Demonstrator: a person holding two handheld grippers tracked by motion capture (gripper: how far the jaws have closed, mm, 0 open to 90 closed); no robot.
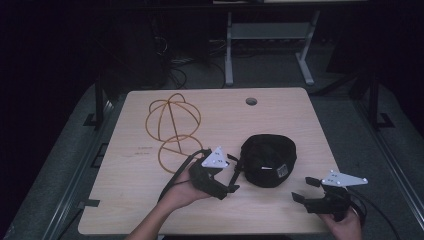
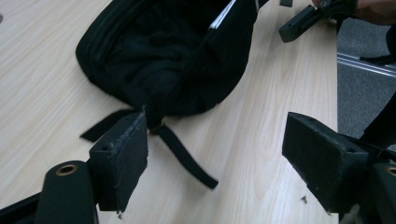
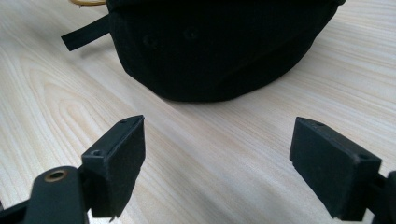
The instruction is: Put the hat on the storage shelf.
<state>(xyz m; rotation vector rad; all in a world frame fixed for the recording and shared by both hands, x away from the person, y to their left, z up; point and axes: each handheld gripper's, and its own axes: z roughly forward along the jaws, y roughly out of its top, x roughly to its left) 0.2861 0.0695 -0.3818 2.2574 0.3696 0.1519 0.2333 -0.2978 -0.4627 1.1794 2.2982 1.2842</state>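
Black foam-faced jaws are seen spread wide on the left gripper (image 1: 233,176), with nothing held between them; in the left gripper view (image 2: 212,158) the 2 pads stand well apart over bare wood. One jaw lies just beside the strap (image 2: 184,156) that trails from the black cap (image 2: 163,60), at about 10 o'clock from the gap, though contact cannot be told. The cap's open underside is turned toward this gripper.

The right gripper (image 1: 304,190) is likewise held with its jaws wide and empty. In the right gripper view (image 3: 217,163) the cap (image 3: 219,46) is seen at 12 o'clock, near but apart from the jaws, its dark crown resting on the table.

In the high view the cap (image 1: 269,160) lies on the light wooden table (image 1: 150,210) between the 2 grippers, at about 2 o'clock from the left one and 10 o'clock from the right one. Each gripper is held by a hand coming in from 6 o'clock. A yellow wire frame (image 1: 172,127) of rings is seen at 11 o'clock from the left gripper, well apart from the cap. A round hole (image 1: 251,101) is cut in the tabletop near its far edge.
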